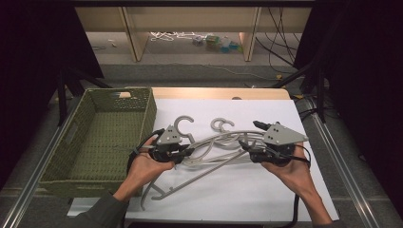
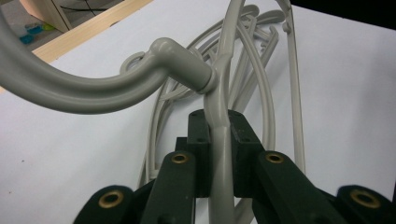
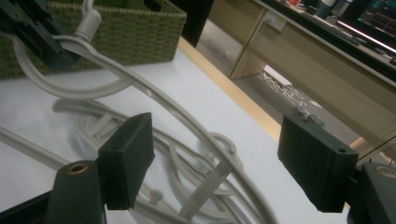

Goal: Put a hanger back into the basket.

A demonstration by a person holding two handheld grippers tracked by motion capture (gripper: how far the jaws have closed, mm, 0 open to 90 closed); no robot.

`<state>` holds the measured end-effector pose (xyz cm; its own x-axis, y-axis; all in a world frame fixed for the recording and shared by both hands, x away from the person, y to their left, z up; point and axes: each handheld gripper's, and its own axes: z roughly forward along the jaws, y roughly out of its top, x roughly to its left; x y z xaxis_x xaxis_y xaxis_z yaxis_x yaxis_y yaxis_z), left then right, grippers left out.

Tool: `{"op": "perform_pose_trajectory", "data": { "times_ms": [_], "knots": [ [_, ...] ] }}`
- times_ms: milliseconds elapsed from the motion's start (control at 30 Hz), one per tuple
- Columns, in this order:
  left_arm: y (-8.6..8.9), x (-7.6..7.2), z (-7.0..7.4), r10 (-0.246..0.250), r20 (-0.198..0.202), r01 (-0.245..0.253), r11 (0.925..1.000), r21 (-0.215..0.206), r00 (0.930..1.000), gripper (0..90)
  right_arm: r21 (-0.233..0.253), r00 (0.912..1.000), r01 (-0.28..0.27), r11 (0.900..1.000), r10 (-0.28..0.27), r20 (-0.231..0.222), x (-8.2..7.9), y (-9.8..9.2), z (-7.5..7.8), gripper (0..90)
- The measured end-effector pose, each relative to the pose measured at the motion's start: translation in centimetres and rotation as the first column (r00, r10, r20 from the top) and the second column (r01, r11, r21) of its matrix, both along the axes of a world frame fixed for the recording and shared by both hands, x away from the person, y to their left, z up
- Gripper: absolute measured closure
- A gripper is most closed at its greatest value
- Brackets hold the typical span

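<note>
Clamping a grey hanger (image 2: 219, 135) near its hook, the left gripper (image 1: 183, 153) lifts it off the pile of hangers (image 1: 209, 159) on the white table (image 1: 266, 190). The right gripper (image 3: 215, 161) hovers beside, jaws apart, around nothing. A green basket (image 1: 147, 111) sits left.

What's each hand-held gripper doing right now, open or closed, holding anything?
Left hand-held gripper: closed on a grey plastic hanger, just below its hook.
Right hand-held gripper: open, holding nothing, jaws spread over the hanger pile.

Each gripper, the left gripper (image 1: 183, 153) and the right gripper (image 1: 244, 145), is black with a grey three-cornered plate on top. Brass-coloured rivets dot the black fingers (image 2: 198, 140). A dark grey-green sleeve (image 1: 102, 211) covers the person's left forearm.
</note>
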<state>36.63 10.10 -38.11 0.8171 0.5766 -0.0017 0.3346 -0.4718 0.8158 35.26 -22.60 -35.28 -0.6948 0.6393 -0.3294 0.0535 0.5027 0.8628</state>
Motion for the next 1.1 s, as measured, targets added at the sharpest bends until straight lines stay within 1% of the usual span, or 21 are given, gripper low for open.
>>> {"op": "perform_pose_trajectory", "data": {
  "times_ms": [33,200,233,300,367,400,467,500,533,567,667,700,733,767,800,867,900,933,967,1033,1100],
  "knots": [
    [0.1,0.0,0.2,-0.008,0.009,0.008,1.0000,0.002,0.9999,81.6,0.011,1.0000,0.007,1.000,-0.007,0.002,-0.4,-0.1,-0.1,27.7],
    [0.6,-0.5,1.6,0.014,0.005,-0.014,0.9998,-0.011,0.9999,81.6,0.043,0.9990,0.044,0.998,-0.044,0.006,-2.2,-0.7,-0.5,27.1],
    [0.8,-0.7,2.4,0.015,0.010,-0.015,0.9999,0.000,0.9998,81.6,0.049,0.9985,0.054,0.997,-0.054,-0.013,-2.9,-1.0,-0.8,26.4],
    [1.0,-0.8,2.7,0.018,0.008,-0.019,0.9998,0.006,0.9998,81.6,0.063,0.9981,0.061,0.996,-0.060,-0.011,-3.2,-1.1,-1.0,26.3],
    [1.1,-0.9,3.6,0.036,0.023,-0.037,0.9992,0.014,0.9991,81.6,0.090,0.9979,0.064,0.994,-0.063,-0.016,-3.9,-1.3,-1.5,25.9],
    [1.3,-1.0,4.5,0.031,0.031,-0.033,0.9989,0.033,0.9990,81.6,0.116,0.9972,0.074,0.990,-0.072,-0.018,-4.4,-1.4,-2.0,24.7],
    [1.3,-1.0,5.0,0.030,0.034,-0.031,0.9990,0.033,0.9990,81.6,0.128,0.9971,0.074,0.989,-0.071,-0.028,-4.6,-1.5,-2.3,24.3],
    [1.3,-1.0,5.5,0.026,0.038,-0.028,0.9989,0.037,0.9989,81.7,0.151,0.9971,0.074,0.986,-0.070,-0.029,-4.7,-1.6,-2.7,24.4],
    [1.4,-1.0,5.9,0.025,0.050,-0.027,0.9988,0.040,0.9984,81.6,0.190,0.9957,0.085,0.978,-0.077,-0.053,-4.7,-1.8,-3.5,23.7],
    [1.4,-1.0,6.3,0.030,0.054,-0.032,0.9989,0.033,0.9981,81.6,0.198,0.9944,0.092,0.976,-0.080,-0.069,-4.7,-2.0,-3.9,23.1],
    [2.0,-1.0,7.5,0.024,0.071,-0.025,0.9994,0.024,0.9972,81.6,0.213,0.9936,0.103,0.972,-0.090,-0.068,-4.9,-2.1,-4.4,22.8],
    [2.2,-1.1,7.8,0.035,0.069,-0.036,0.9992,0.017,0.9970,81.6,0.213,0.9936,0.103,0.972,-0.090,-0.068,-4.9,-2.1,-4.4,22.8],
    [2.5,-1.2,8.0,0.047,0.062,-0.048,0.9988,0.014,0.9970,81.6,0.228,0.9934,0.109,0.967,-0.098,-0.060,-5.0,-2.1,-4.5,22.5],
    [2.7,-1.4,8.2,0.072,0.033,-0.072,0.9974,0.001,0.9968,81.7,0.237,0.9940,0.105,0.966,-0.093,-0.058,-5.2,-2.1,-4.6,21.8],
    [3.1,-0.9,8.5,0.049,0.075,-0.050,0.9986,0.017,0.9960,81.7,0.259,0.9946,0.102,0.960,-0.092,-0.047,-5.2,-2.0,-4.7,21.1],
    [4.0,-0.6,8.9,0.063,0.072,-0.065,0.9977,0.021,0.9954,81.7,0.259,0.9939,0.108,0.960,-0.099,-0.047,-5.4,-1.9,-5.0,18.3],
    [4.9,-0.3,9.2,0.086,0.075,-0.086,0.9963,0.005,0.9935,81.7,0.257,0.9944,0.103,0.961,-0.093,-0.051,-5.5,-1.9,-5.1,17.8],
    [4.9,-0.3,9.2,0.086,0.075,-0.086,0.9963,0.005,0.9935,81.7,0.266,0.9953,0.094,0.959,-0.084,-0.048,-5.5,-1.8,-5.2,17.7],
    [6.0,0.0,9.8,0.104,0.090,-0.105,0.9944,0.006,0.9905,81.7,0.261,0.9945,0.100,0.960,-0.088,-0.058,-5.6,-1.8,-5.3,17.7],
    [6.5,0.1,10.1,0.115,0.098,-0.116,0.9932,0.008,0.9886,81.7,0.253,0.9953,0.091,0.963,-0.080,-0.054,-5.6,-1.8,-5.4,17.6],
    [8.2,0.4,10.7,0.149,0.110,-0.150,0.9887,-0.001,0.9826,81.7,0.249,0.9953,0.088,0.964,-0.075,-0.061,-5.7,-1.5,-5.9,17.4]
  ]
}}
